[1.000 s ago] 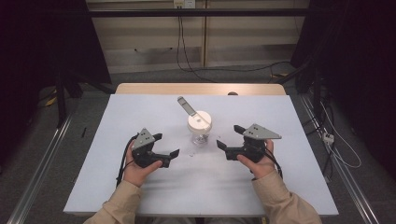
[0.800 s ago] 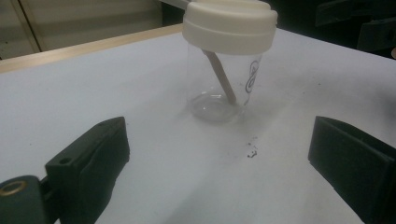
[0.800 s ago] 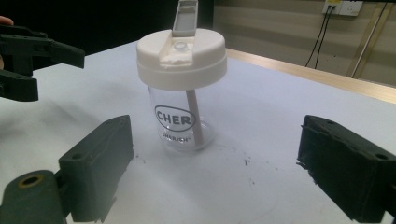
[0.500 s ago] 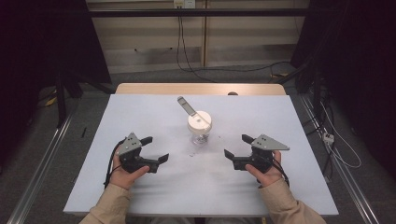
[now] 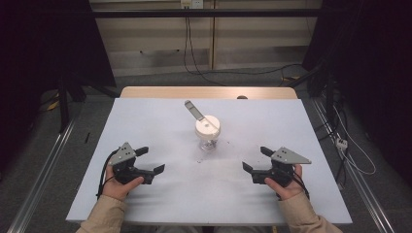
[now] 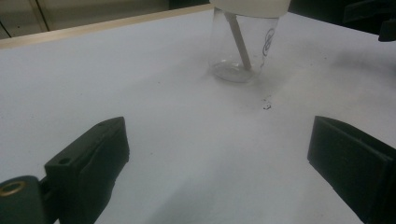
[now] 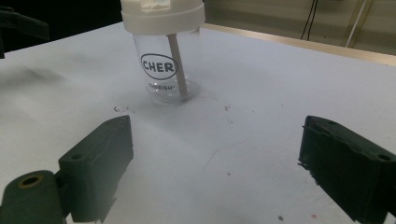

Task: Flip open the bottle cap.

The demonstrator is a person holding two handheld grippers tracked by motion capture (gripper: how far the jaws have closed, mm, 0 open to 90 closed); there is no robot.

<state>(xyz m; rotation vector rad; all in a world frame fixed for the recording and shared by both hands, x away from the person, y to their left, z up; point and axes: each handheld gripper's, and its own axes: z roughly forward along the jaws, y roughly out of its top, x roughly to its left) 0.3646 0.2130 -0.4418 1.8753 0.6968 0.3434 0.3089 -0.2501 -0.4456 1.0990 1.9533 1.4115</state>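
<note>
Left hand-held gripper (image 5: 148, 159) down low on the desk (image 5: 145, 116), jaws spread wide, nothing between them. Held in the left hand (image 5: 118, 187), sleeve coming in from the near edge. Right hand-held gripper (image 5: 256, 159) likewise low, jaws wide apart and empty, gripped by the right hand (image 5: 286, 187), grey three-cornered plate on top. Both aimed inward, toward the jar.

And there it is: clear plastic jar (image 5: 208, 137) standing upright between the two, farther up the desk than either, well apart from both. White lid (image 5: 207, 127) seated on top. Pale stick or straw (image 5: 195, 110) poking up through the lid, leaning away toward the desk's far left; lower end seen through the clear wall, slanting down to the jar's floor. From the right gripper view, jar (image 7: 164, 65) bearing a dark oval logo reading "CHER", smaller lettering beneath. From the left gripper view, jar (image 6: 243, 44) showing only a dark scribble of print on its wall. Looks empty apart from the stick.

A few dark specks (image 5: 200, 159) on the desk just near side of the jar. Desk itself covered in white, a strip of wood at the far edge.
</note>
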